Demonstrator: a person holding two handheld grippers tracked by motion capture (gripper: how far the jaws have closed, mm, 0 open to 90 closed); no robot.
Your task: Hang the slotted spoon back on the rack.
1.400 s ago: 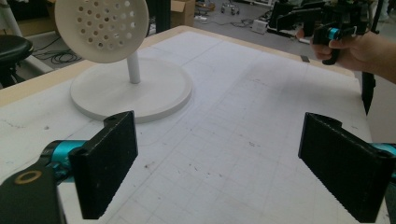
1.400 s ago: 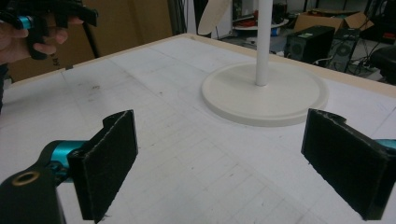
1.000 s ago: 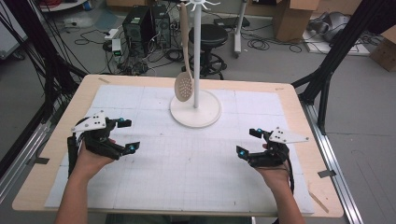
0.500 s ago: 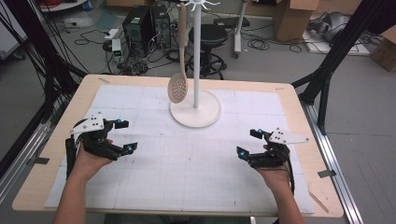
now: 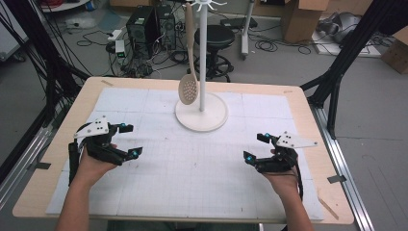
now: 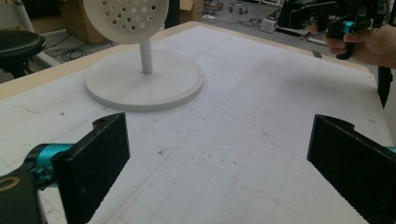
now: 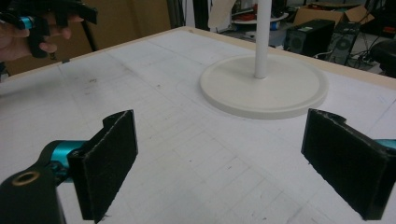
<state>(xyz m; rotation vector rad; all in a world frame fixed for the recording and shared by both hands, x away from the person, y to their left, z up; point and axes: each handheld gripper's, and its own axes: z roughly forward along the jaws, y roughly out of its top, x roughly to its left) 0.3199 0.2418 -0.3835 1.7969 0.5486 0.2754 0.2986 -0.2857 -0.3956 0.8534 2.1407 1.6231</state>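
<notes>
cables, computer towers and a black stool crowd the floor behind our counter [image 5: 308,110], which carries a white gridded mat [image 5: 192,168]. at its far middle stands a white stand [image 5: 201,111] with a round base and a tall pole; a pale slotted spoon [image 5: 188,90] hangs from a hook at the top, its perforated bowl dangling just above the base, left of the pole. our left claw [image 5: 129,140] hovers low over the mat at the left, jaws spread wide and holding nothing; our right claw [image 5: 254,147] mirrors it at the right, equally wide and empty. both sit well apart from the stand.

we judge the work is either just finished or not yet begun: the spoon is on its hook, nothing lies loose on the mat, and neither claw is reaching. if the spoon is to come off, everything is left to do.

we can read no brand, label or writing anywhere; the mat shows only faint grid lines and scuffs.
</notes>
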